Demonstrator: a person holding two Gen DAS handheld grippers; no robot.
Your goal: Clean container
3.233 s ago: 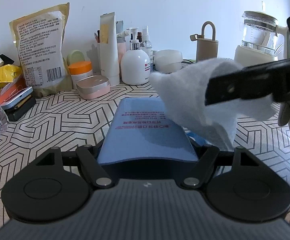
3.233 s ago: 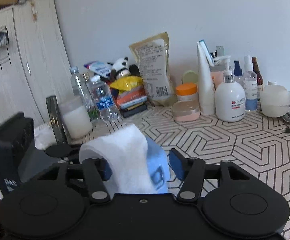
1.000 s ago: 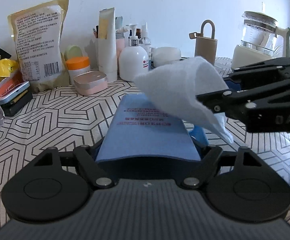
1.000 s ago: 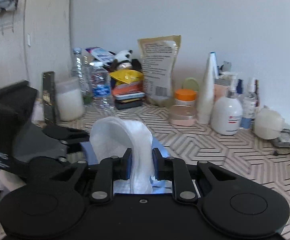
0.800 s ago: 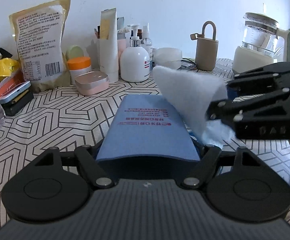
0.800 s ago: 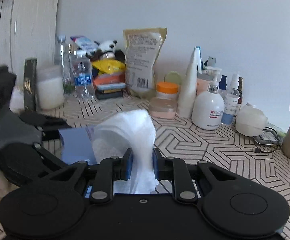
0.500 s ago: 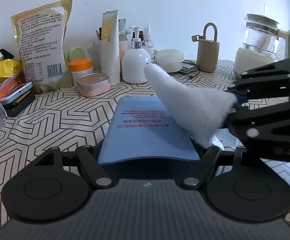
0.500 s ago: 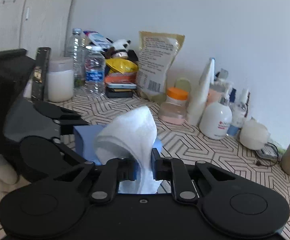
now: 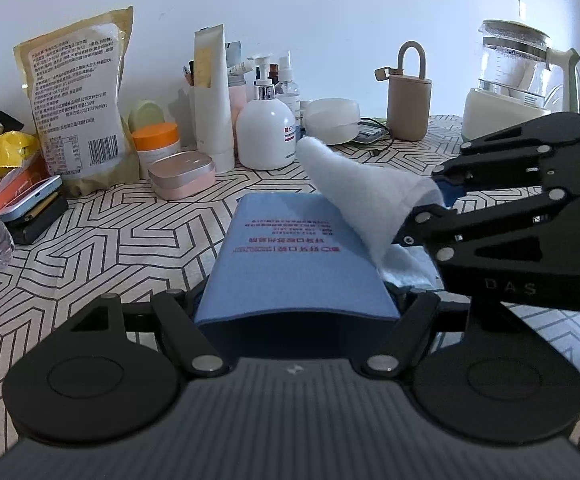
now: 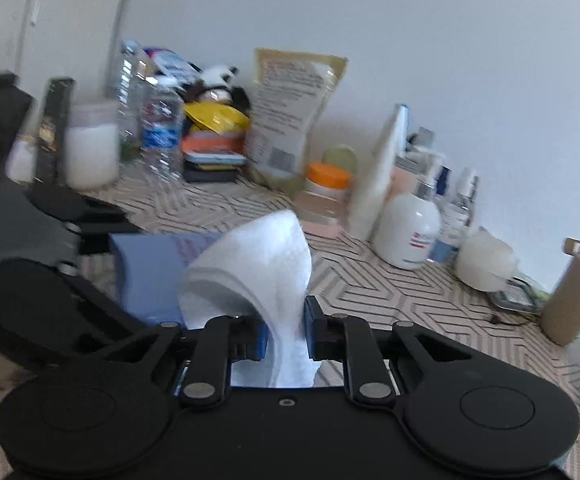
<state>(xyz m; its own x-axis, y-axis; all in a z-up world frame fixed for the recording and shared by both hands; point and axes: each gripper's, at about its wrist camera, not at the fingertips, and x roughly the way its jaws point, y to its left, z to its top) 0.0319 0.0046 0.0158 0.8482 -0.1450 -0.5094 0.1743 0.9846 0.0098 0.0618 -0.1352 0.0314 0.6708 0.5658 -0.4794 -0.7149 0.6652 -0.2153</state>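
With my left jaws [image 9: 294, 304] clamped on the blue container [image 9: 290, 256], held out over the middle of the patterned surface [image 9: 102, 232], and my right jaws [image 10: 284, 332] pinching the white cloth [image 10: 258, 264] at its right side, I should press flat and wipe in even strokes.

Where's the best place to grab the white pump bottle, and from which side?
Probably grip the white pump bottle around its round body, below the thin pump neck, coming from the open table in front. Tubes and sprays crowd behind it, and the pump head is too small and wobbly.
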